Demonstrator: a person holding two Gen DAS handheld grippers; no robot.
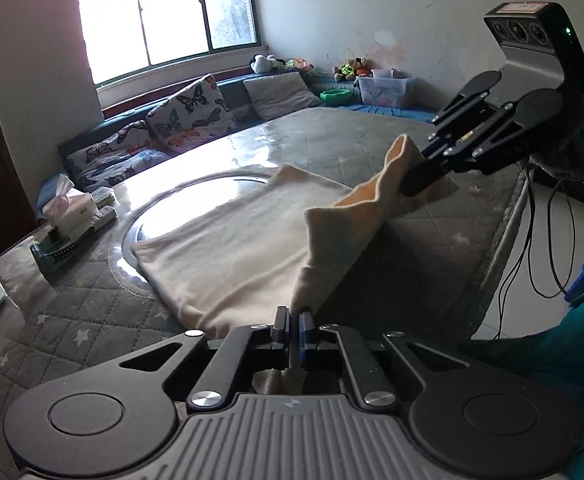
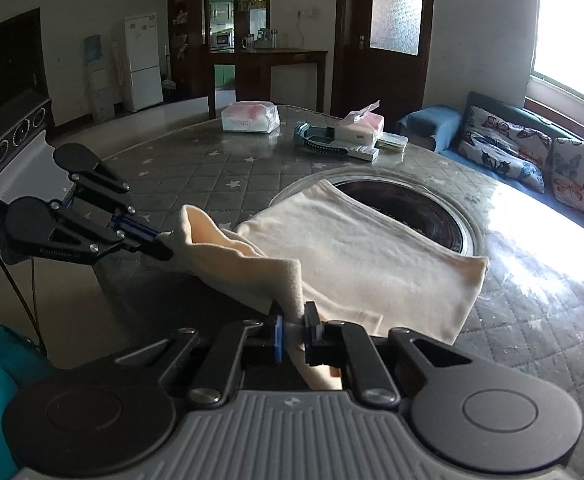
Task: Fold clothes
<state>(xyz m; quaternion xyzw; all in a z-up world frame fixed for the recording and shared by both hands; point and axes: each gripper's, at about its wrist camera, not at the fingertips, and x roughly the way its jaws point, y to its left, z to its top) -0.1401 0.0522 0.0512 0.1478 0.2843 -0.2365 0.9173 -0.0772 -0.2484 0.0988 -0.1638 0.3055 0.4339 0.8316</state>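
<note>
Here my left claw (image 1: pixel 293 320), at the bottom centre of its own view, is clenched on one near corner of the cream garment (image 1: pixel 228 252), and my right claw (image 2: pixel 293 322) is clenched on the other near corner. The garment's near edge hangs lifted between the two claws, while the rest lies flat on the quilted desk (image 1: pixel 92 292), partly covering the round inset (image 2: pixel 431 208) in the middle.

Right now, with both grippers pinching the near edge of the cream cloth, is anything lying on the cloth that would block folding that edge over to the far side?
Nothing visible does. The cream cloth is bare on top, and the tissue packs sit farther back on the table, off the cloth. The left gripper and right gripper each have jaws shut on its near edge.
</note>
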